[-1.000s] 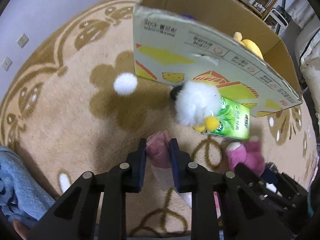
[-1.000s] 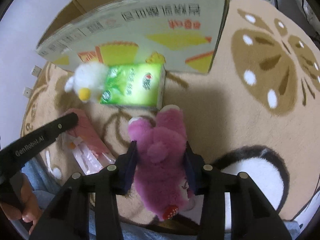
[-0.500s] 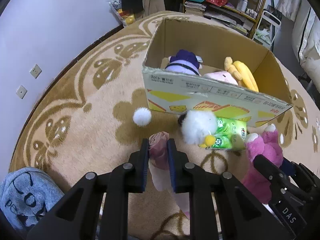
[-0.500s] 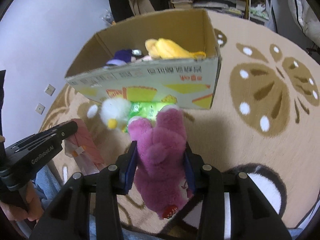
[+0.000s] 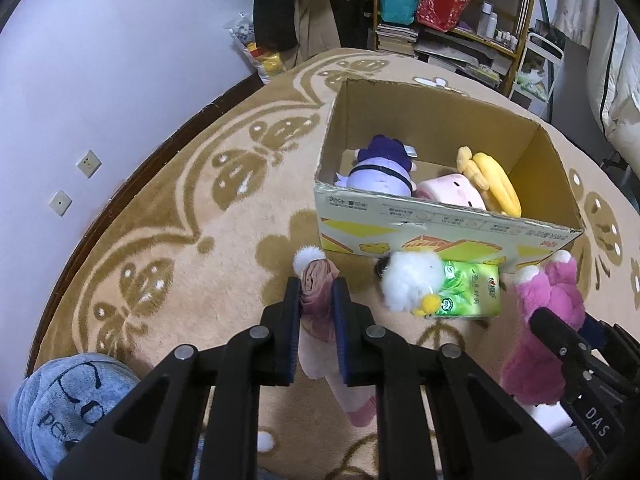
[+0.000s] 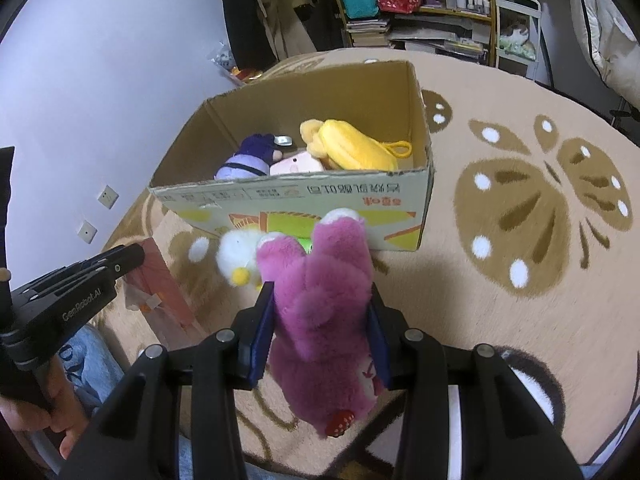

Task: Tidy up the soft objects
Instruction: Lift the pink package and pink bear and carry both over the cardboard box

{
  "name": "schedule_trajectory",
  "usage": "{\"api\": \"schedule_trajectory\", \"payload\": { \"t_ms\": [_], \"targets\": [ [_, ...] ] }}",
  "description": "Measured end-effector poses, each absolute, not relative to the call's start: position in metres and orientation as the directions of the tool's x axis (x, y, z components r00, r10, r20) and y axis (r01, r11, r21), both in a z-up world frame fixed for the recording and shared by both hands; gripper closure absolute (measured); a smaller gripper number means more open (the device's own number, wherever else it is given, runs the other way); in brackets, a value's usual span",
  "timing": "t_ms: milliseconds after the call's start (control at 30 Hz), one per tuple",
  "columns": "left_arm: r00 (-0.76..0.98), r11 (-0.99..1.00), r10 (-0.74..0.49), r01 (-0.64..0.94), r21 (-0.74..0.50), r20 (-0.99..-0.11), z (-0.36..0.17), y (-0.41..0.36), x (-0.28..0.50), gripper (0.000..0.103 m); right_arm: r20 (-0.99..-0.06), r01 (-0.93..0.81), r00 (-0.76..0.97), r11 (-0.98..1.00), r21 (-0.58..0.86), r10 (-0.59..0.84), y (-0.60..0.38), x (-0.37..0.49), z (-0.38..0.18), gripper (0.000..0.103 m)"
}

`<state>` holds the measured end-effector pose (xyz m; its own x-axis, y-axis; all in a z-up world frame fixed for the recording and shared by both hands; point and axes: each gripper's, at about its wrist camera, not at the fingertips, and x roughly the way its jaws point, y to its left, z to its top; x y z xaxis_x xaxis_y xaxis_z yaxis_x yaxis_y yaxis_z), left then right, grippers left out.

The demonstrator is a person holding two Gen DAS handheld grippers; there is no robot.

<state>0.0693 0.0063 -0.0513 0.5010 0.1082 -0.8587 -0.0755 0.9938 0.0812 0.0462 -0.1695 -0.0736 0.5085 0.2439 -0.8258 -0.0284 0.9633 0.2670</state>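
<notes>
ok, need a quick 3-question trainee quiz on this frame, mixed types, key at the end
1. True or false: the right gripper is shut on the magenta plush bear.
2. Multiple choice: what does the left gripper hold? A) the white fluffy chick B) a dusty-pink cloth item C) the green tissue pack
3. Fill in: the purple plush, pink plush and yellow plush lie inside the ____.

Key: 1 true; 2 B; 3 cardboard box
</notes>
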Motion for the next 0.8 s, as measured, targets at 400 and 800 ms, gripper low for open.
{"api": "schedule_trajectory", "payload": {
  "t_ms": [400, 800],
  "targets": [
    [0.575, 0.982, 0.188, -0.104, 0.157, -0.796, -0.011, 0.012, 0.062, 0.090, -0.779, -0.070, 0.570, 0.961, 0.269, 0.259, -0.166, 0.040, -0.043, 0.059],
    [0.720, 0.983, 0.173, -0.081, 0.167, -0.671, 0.055, 0.001, 0.070, 0.090, -0.721, -0.101, 0.639, 0.959, 0.265, 0.267, -0.163, 0.044, -0.006, 0.059]
  ]
}}
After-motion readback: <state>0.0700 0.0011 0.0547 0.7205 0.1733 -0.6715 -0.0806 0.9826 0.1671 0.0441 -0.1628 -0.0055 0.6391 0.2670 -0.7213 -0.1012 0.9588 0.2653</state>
